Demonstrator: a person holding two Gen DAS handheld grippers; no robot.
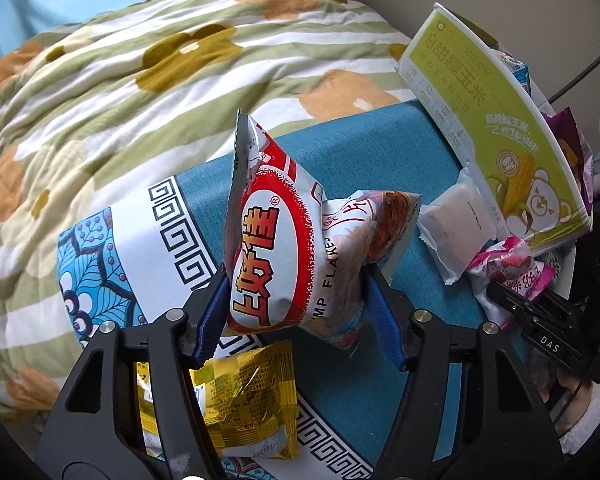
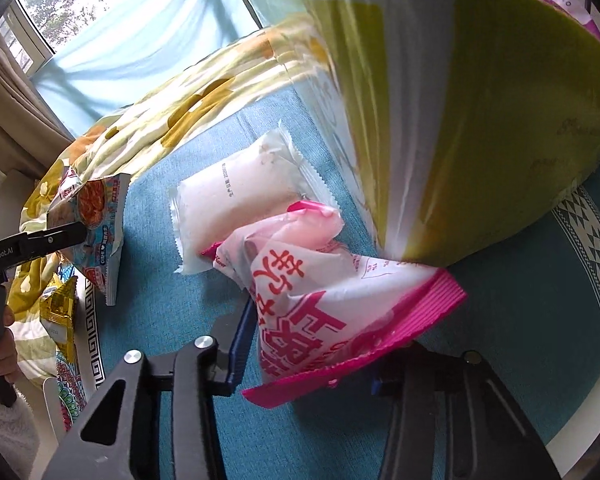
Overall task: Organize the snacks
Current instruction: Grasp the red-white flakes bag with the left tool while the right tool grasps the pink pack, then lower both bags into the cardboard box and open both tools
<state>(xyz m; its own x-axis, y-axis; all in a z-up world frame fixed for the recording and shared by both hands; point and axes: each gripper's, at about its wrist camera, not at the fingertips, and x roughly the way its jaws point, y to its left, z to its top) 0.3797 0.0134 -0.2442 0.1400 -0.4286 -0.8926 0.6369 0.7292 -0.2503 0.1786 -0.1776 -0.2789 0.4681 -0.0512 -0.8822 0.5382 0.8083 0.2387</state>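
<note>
A red-and-white shrimp flakes bag (image 1: 276, 240) stands between the blue pads of my left gripper (image 1: 296, 280), which is shut on its lower part, just above the teal cloth (image 1: 380, 152). The same bag (image 2: 96, 216) and the left gripper (image 2: 72, 236) show at the left edge of the right wrist view. My right gripper (image 2: 316, 344) is shut on a pink-and-white snack bag (image 2: 320, 292); its right finger is hidden under the bag. That pink bag (image 1: 508, 268) lies beside a green corn carton (image 1: 496, 128).
A white sealed packet (image 2: 236, 200) lies on the teal cloth next to the pink bag. A gold packet (image 1: 248, 392) lies under the left gripper. The green carton (image 2: 480, 120) holds other bags, one purple (image 1: 576, 148). A flowered quilt (image 1: 140, 80) covers the bed behind.
</note>
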